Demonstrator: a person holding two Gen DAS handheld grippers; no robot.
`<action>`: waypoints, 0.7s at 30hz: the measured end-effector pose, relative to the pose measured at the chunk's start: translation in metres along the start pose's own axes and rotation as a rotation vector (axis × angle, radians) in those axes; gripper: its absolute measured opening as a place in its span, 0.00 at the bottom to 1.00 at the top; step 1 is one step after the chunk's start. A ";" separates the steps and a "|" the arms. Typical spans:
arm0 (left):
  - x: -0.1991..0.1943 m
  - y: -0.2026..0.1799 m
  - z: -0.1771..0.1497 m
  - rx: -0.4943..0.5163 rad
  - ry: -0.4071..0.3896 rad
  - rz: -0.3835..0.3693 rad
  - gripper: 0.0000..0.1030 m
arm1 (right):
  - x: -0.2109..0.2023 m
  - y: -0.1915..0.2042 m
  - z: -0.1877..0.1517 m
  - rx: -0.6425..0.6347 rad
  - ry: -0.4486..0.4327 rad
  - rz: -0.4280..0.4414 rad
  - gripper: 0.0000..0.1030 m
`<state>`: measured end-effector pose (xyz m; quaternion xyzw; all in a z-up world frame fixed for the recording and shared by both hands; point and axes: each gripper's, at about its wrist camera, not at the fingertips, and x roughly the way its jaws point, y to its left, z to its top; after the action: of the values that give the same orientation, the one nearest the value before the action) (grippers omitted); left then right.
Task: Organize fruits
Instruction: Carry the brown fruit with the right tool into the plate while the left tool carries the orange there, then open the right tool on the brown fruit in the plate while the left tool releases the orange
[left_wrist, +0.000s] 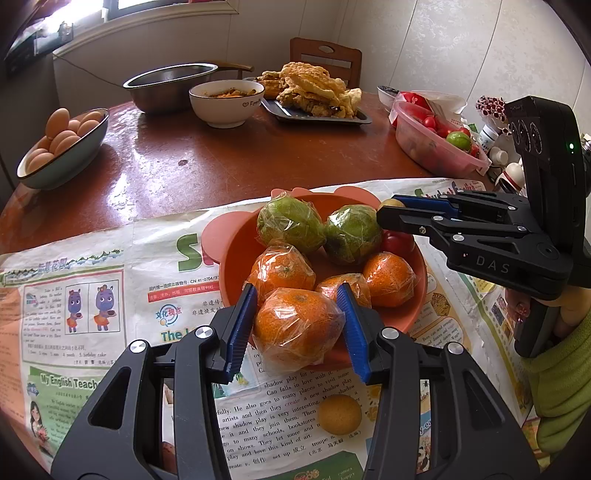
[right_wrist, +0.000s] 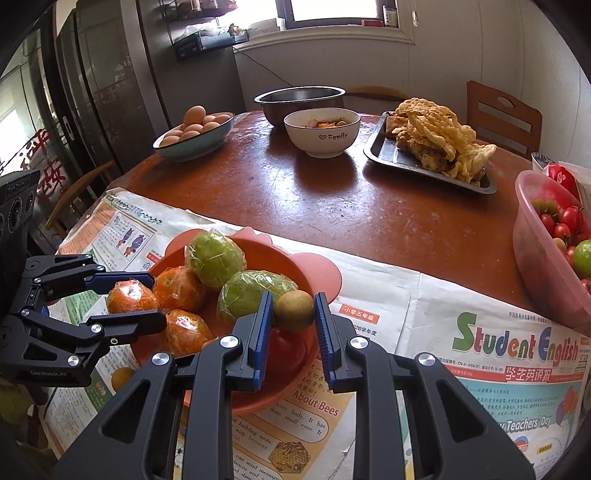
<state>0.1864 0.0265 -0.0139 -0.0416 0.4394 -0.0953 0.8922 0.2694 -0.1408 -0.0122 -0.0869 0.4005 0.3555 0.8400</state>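
Left gripper (left_wrist: 297, 325) is clamped on a wrapped orange (left_wrist: 295, 326), blue pads pressing both sides of it, right at the near rim of the orange bowl (left_wrist: 236, 258). Right gripper (right_wrist: 293, 314) is pinching a kiwi (right_wrist: 294, 309) between its pads over the bowl's far-right side, just above a red fruit (right_wrist: 286, 347) sitting inside. So both are loaded and both are parked over the same bowl.

The bowl already holds two wrapped green citrus (right_wrist: 214, 258) and several more wrapped oranges (left_wrist: 389, 278), so it's crowded. My guess is the step is setting these two down in there.

Tips, for what they're worth: the cling wrap on the orange is slippery and crinkly, so I'd lower until it's resting on its neighbours before letting go, not drop it from height or it'll roll over the rim onto the newspaper (left_wrist: 74, 295). The kiwi is small and round, so aim for the gap beside the green ones. Do one at a time since the two grippers are near each other.

There's also a yellow ball-like fruit (left_wrist: 339, 413) loose on the newspaper near the desk (left_wrist: 221, 166) edge, presumably next.
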 end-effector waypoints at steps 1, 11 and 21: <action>0.000 0.000 0.000 -0.001 0.001 0.000 0.36 | 0.000 0.000 0.000 0.000 0.000 -0.002 0.23; 0.000 -0.001 0.001 0.001 0.003 0.002 0.36 | -0.003 -0.002 -0.001 0.008 -0.011 -0.013 0.36; -0.001 0.001 0.000 -0.003 0.002 0.005 0.43 | -0.011 -0.003 -0.004 0.009 -0.015 -0.033 0.47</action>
<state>0.1861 0.0274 -0.0132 -0.0419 0.4406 -0.0925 0.8920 0.2646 -0.1506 -0.0074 -0.0870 0.3944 0.3407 0.8490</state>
